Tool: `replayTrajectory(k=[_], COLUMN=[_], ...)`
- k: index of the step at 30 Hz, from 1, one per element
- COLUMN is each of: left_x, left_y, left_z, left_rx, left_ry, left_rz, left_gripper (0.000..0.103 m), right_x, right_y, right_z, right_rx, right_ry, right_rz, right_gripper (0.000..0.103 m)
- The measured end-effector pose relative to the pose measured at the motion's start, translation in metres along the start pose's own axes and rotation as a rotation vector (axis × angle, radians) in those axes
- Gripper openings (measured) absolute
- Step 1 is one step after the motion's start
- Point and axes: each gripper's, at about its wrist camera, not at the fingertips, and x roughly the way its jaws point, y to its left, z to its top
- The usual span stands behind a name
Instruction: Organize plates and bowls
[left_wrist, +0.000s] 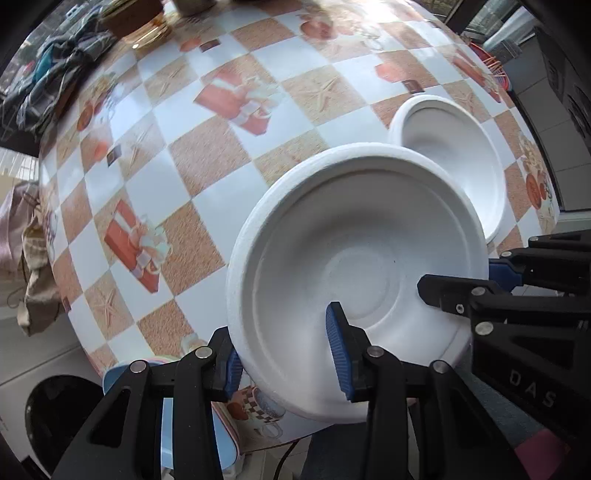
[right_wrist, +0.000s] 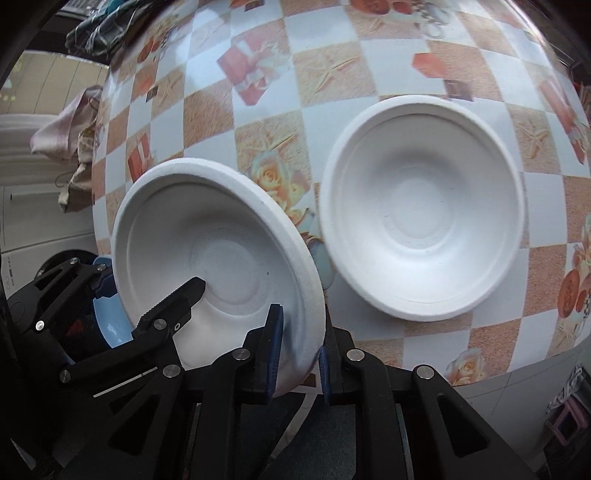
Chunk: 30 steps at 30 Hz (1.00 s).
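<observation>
Nearest, both grippers pinch opposite rims of one white bowl (right_wrist: 207, 236), tilted above the table's (left_wrist: 229, 62) near edge: the left gripper (left_wrist: 284, 354) and right gripper (right_wrist: 297, 347) each closed narrowly on it, pointing steeply down. Beyond, a second white bowl (right_wrist: 421, 206) sits flat on the checkered cloth, with open tabletop behind.

Checkered tabletop (left_wrist: 207, 155) with an orange-and-white oilcloth printed with gift boxes and starfish, crumpled dark clothes (left_wrist: 55, 70) at its far edge, pinkish-beige cloth (right_wrist: 70, 129) hanging off the side, amber glass dish (left_wrist: 147, 31)
</observation>
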Motion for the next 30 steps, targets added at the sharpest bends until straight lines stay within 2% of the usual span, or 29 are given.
replayTrajectory(k=[3,11,21,30], left_x=[-0.007,-0.018,-0.008,0.004], left_y=[-0.019,-0.057,-0.073,-0.082], left_z=[0.027,0.055,0.069,0.084], left_rx=[0.037,0.099,0.144,0.154], left_ry=[-0.011,-0.030,-0.049,-0.034], left_rz=[0.000,-0.011,-0.031,-0.020], left_gripper=[0.043,0.043,0.043,0.043], right_x=[-0.007,-0.017,-0.030,-0.027], right_y=[-0.011,-0.038,-0.072,-0.087], right_z=[-0.002,-0.003,-0.013,-0.010], right_rx=[0.034,0.120,0.224,0.258], right_ry=[-0.020,-0.051,-0.085,-0.084], right_rz=[-0.002,0.001,0.009,-0.016], right_gripper=[0.020,0.020,0.020,0.020])
